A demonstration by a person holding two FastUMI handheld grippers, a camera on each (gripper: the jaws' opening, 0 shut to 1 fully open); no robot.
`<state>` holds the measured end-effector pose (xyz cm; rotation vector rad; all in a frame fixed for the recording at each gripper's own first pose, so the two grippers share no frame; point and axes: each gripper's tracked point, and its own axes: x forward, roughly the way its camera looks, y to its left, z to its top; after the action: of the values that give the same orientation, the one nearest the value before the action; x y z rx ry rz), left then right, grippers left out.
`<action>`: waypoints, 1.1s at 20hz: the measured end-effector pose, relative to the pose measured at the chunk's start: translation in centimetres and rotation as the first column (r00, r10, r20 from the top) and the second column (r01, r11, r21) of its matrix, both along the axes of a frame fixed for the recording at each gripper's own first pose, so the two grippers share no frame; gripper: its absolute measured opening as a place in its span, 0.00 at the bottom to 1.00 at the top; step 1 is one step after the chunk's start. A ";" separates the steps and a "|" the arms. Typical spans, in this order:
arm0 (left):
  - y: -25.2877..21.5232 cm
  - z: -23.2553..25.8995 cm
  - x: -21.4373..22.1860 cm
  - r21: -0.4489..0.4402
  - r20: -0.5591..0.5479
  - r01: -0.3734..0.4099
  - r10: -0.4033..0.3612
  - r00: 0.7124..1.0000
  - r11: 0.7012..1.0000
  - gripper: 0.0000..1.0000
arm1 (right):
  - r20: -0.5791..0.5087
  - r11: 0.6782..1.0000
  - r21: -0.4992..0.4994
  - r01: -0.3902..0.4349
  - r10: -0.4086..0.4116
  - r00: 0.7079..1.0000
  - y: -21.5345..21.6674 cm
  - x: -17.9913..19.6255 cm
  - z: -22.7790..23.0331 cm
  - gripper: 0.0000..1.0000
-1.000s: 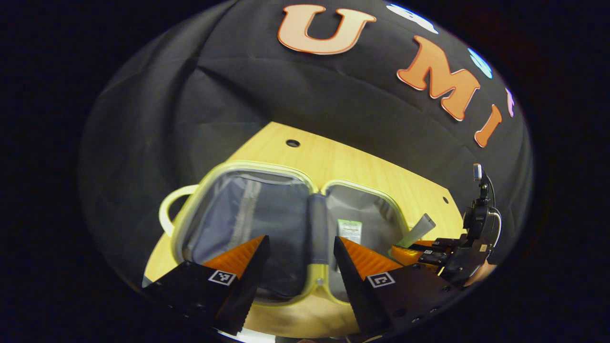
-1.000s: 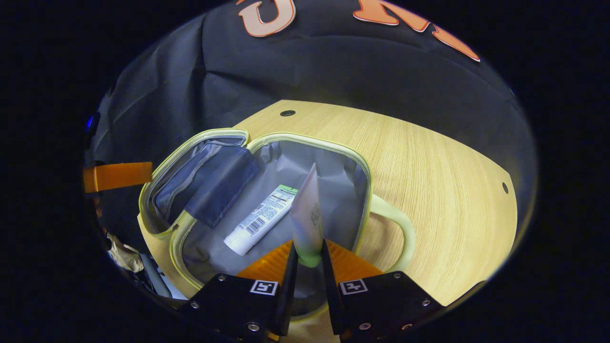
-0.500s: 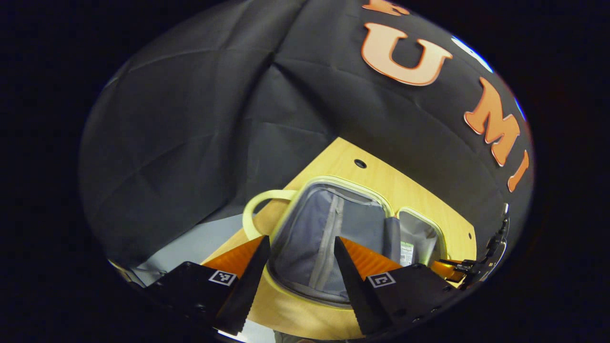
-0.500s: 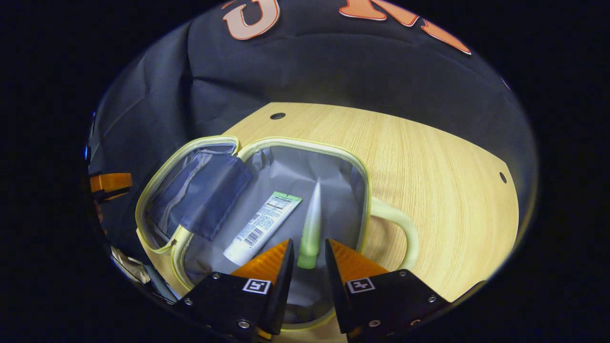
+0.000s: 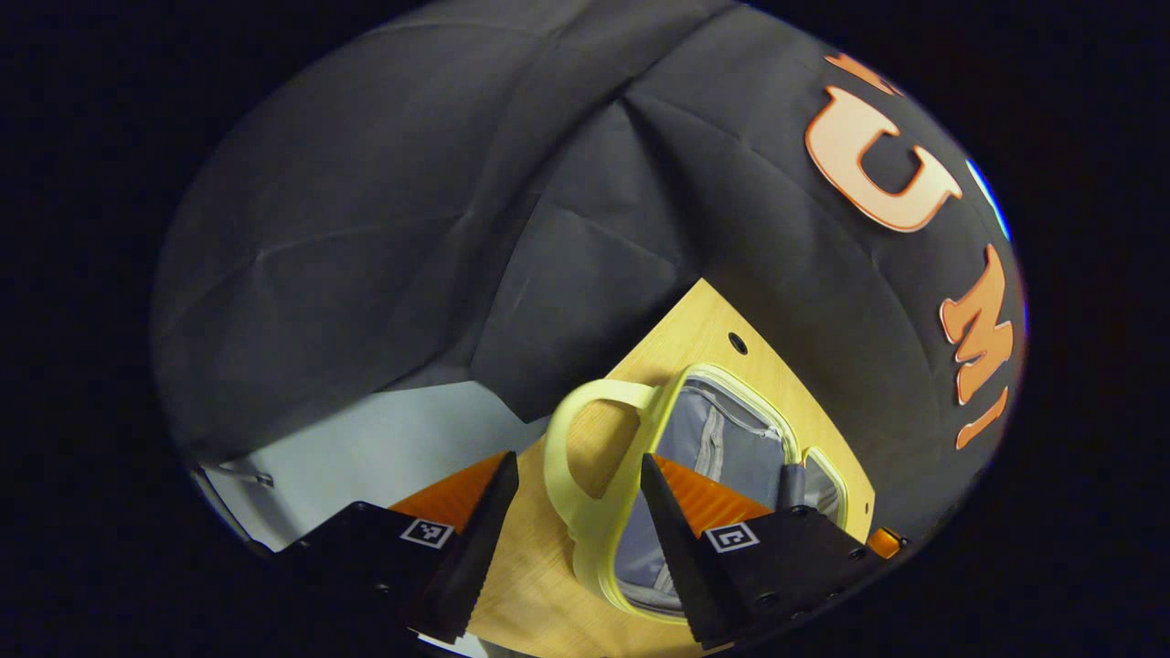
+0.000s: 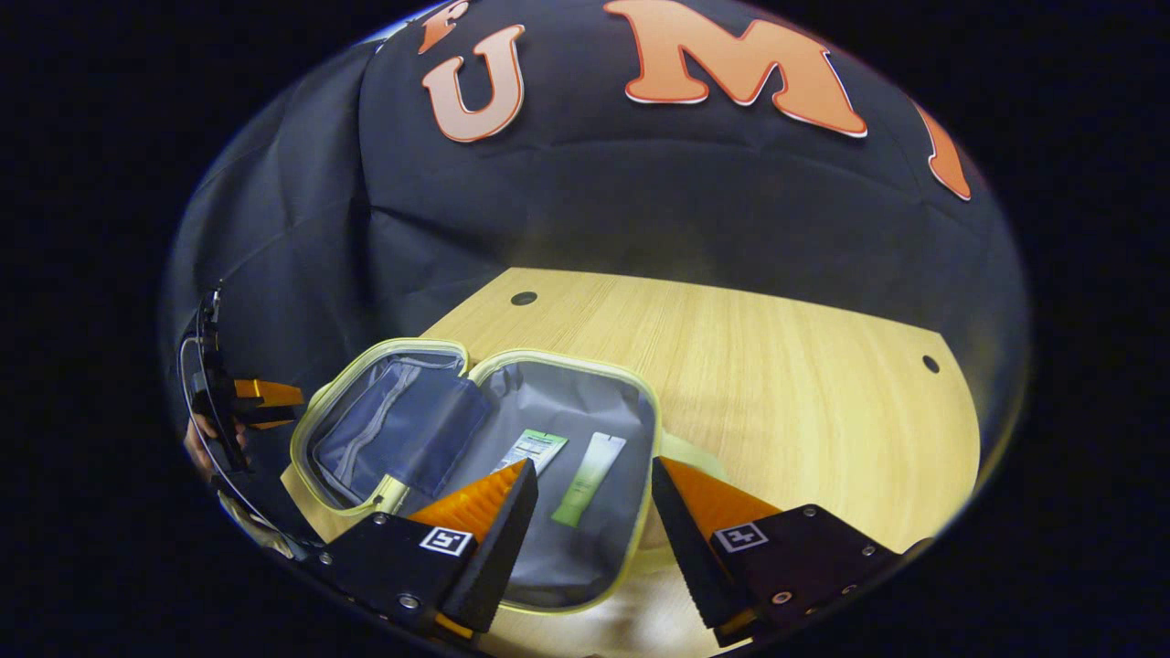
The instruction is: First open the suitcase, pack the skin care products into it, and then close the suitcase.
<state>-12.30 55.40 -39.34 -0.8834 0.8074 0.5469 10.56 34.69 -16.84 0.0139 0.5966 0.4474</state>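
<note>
Green tube [image 6: 590, 466] released into suitcase [image 6: 567, 370]

Table [image 6: 777, 366]: you have pale wood-grain laminate, smooth, low sheen | Suitcase [image 6: 585, 411]: grey cloth lining, slightly creased, matt; rim and handle [image 5: 571, 457] look like smooth soft plastic | Tubes: white tube [image 6: 533, 450] and green tube [image 6: 588, 468], smooth plastic, faint gloss | Booth wall [image 5: 411, 228]: creased matt cloth.
</note>
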 end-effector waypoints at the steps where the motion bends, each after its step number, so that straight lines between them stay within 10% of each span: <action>1: 0.1 -0.7 0.3 -0.039 0.013 -0.010 0.011 1.000 0.999 0.84 | 0.009 1.000 -0.012 0.007 -0.007 1.000 -0.7 -0.1 0.3 0.83; 3: -0.2 -1.5 0.4 -0.139 0.038 -0.042 0.048 0.998 0.989 0.89 | 0.028 1.000 -0.021 0.020 -0.020 0.999 -1.4 -0.3 1.0 0.83; 6: 0.1 -2.1 1.6 -0.289 0.115 -0.141 0.181 0.977 0.947 0.60 | 0.040 0.998 -0.019 0.056 -0.055 0.998 -3.3 -0.6 2.1 0.84; 9: 0.1 -3.2 1.2 -0.341 0.127 -0.156 0.210 0.969 0.927 0.57 | 0.048 0.997 -0.029 0.078 -0.076 0.996 -4.8 -0.7 2.5 0.84; 11: 0.6 -2.7 1.4 -0.371 0.136 -0.201 0.267 0.954 0.907 0.18 | 0.050 0.996 -0.027 0.088 -0.087 0.995 -5.6 -0.7 2.6 0.84; 22: 3.2 11.2 2.9 -0.322 0.439 -0.148 0.286 0.851 0.935 0.10 | 0.073 0.992 0.063 0.106 -0.110 0.991 -7.9 0.4 5.6 0.84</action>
<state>-9.45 58.63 -28.15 -1.3216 0.3265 0.3882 10.91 26.79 -11.19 0.0851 0.5046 0.3589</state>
